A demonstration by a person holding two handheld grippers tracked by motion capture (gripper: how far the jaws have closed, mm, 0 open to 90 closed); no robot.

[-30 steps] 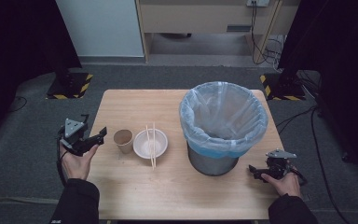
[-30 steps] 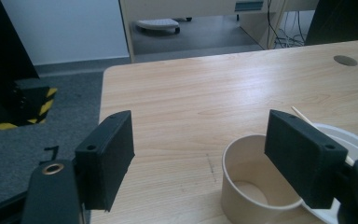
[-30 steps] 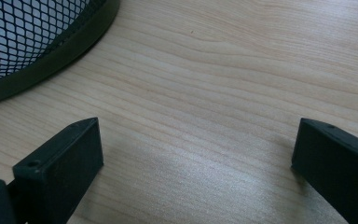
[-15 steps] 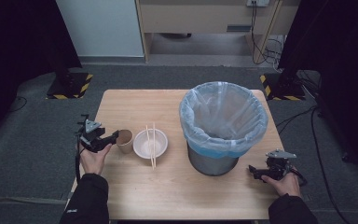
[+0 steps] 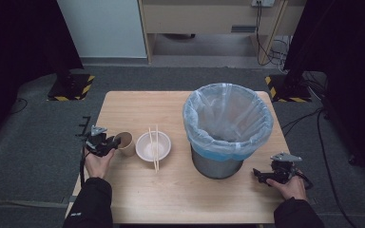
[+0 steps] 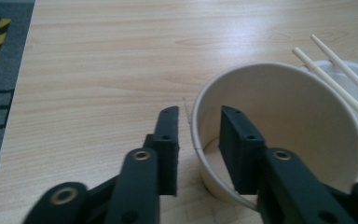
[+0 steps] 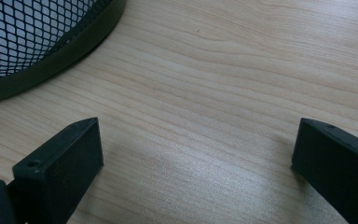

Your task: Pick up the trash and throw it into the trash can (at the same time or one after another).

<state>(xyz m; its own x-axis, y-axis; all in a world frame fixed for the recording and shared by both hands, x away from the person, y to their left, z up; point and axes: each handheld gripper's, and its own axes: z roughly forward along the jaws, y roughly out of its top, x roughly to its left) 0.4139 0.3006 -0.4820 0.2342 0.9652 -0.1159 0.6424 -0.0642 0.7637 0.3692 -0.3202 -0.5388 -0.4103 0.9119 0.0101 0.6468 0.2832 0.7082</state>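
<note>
The left gripper (image 6: 193,128) straddles the near wall of the paper cup (image 6: 289,126), one jaw outside the wall and one inside the bowl of the cup. Its jaws have just been closing with that wall between them; a sliver of daylight shows between the outer jaw and the paper, so I cannot confirm the pads yet bear on it. In the high view the cup (image 5: 124,143) stands on the table (image 5: 138,107) near its left edge, just beside the white bowl (image 5: 153,146), which carries a pair of chopsticks (image 5: 154,147) across its rim. The cup stands upright, mouth up, its long axis vertical; the chopsticks run roughly from the far side toward the person. The right gripper (image 7: 196,154) rests low over bare tabletop with jaws wide apart and nothing between them, beside the base of the lined waste bin (image 5: 227,124). Judgement: the step in hand is seizing the cup by its rim. The next move calls for a firm but light pinch, since thin paper may buckle, then a straight lift clear of the bowl, presumably toward the bin.
</note>
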